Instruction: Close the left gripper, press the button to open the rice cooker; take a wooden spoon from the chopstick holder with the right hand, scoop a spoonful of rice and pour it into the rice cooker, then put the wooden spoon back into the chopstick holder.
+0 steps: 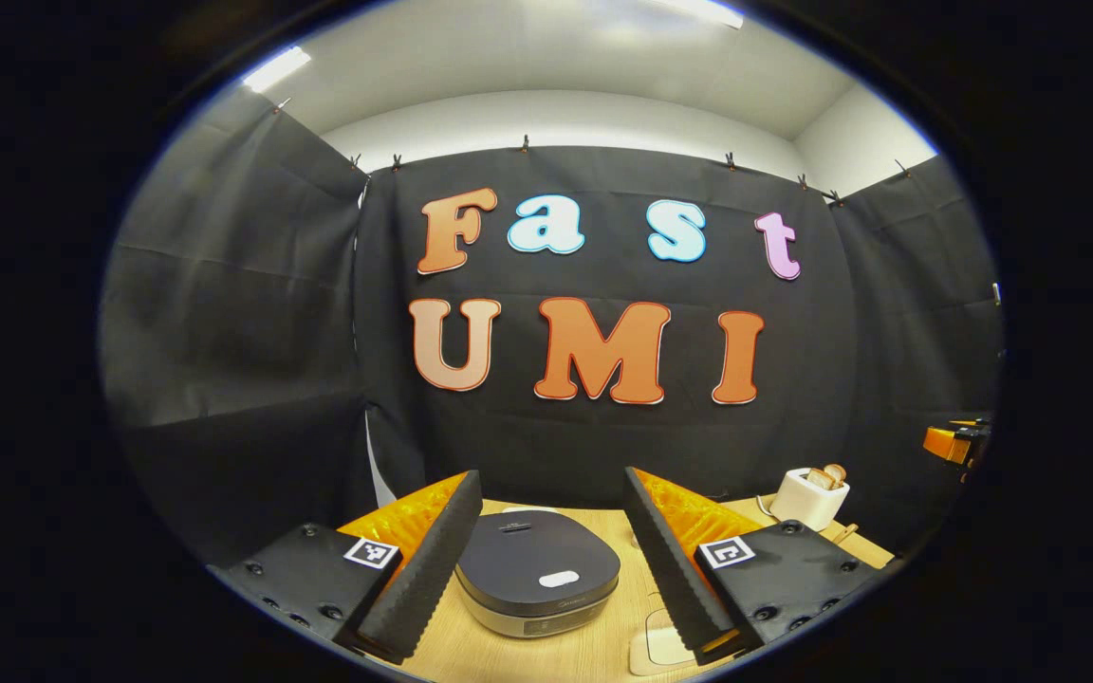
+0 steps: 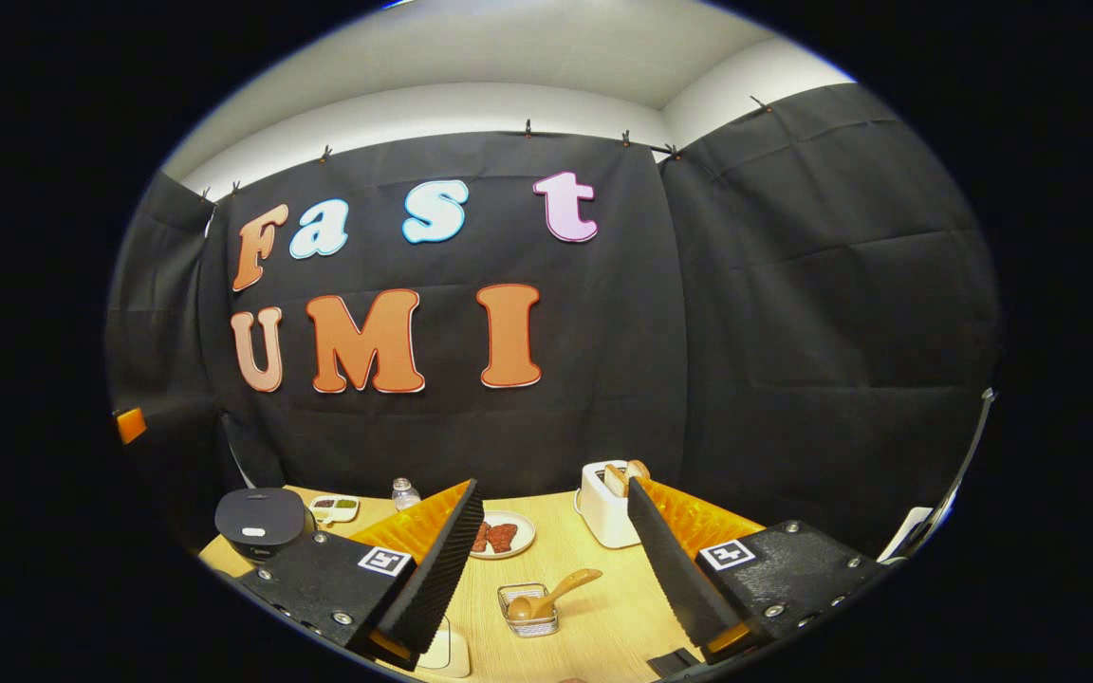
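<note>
The rice cooker (image 1: pixel 537 569) has a dark lid that is down, with a pale button (image 1: pixel 558 579) near its front. It stands on the wooden table straight ahead of my left gripper (image 1: pixel 551 474), which is open above it with nothing held. In the right gripper view the cooker (image 2: pixel 262 520) sits at the far left. A wooden spoon (image 2: pixel 551 593) rests in a small wire holder (image 2: pixel 529 621), its handle leaning up to the right. My right gripper (image 2: pixel 551 484) is open over the holder, and nothing is between its fingers.
A white toaster (image 2: pixel 608 503) holding toast stands at the back; it also shows as toaster (image 1: pixel 810 498). A plate with dark food (image 2: pixel 502 536), a small divided dish (image 2: pixel 336 509) and a little jar (image 2: pixel 404 493) sit behind. A pale flat item (image 1: pixel 665 645) lies near the table's front.
</note>
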`<state>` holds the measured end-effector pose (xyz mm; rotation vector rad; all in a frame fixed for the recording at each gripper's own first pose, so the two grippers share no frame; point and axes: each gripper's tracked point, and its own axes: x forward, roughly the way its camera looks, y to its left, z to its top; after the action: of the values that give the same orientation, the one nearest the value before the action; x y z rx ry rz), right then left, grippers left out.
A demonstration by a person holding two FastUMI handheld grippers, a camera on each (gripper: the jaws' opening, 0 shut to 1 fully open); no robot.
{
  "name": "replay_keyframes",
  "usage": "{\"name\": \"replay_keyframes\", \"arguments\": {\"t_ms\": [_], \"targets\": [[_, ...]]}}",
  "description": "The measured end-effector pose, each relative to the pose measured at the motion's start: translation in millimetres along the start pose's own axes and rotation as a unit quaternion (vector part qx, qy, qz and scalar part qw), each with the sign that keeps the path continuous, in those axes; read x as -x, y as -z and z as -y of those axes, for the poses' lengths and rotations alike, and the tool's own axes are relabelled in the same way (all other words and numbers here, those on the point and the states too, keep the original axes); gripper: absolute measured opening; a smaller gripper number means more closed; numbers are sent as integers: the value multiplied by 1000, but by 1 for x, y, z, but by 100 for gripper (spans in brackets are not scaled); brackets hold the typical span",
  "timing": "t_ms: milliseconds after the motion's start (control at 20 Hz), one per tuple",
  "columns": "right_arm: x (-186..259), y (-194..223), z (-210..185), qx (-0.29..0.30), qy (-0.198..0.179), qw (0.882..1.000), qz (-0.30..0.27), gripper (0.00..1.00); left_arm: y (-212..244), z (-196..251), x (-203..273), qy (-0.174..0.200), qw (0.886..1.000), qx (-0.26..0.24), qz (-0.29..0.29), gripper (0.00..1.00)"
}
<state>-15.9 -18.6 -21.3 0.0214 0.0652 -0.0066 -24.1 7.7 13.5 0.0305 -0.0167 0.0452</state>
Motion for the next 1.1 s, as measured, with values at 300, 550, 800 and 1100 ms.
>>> {"name": "replay_keyframes", "arguments": {"t_ms": [300,550,800,1100], "targets": [[0,3,3,-10,2,1000,-7,95,3,0,0,-3,1000,-15,-5,69],[1,8,4,-11,2,1000,-14,95,7,5,-2,2,999,-34,-16,11],[2,5,6,-4,6,1000,-9,95,28,8,-9,15,999,-11,-40,5],[5,9,10,-1,15,1000,-18,95,65,14,-35,35,996,-7,-88,7]]}}
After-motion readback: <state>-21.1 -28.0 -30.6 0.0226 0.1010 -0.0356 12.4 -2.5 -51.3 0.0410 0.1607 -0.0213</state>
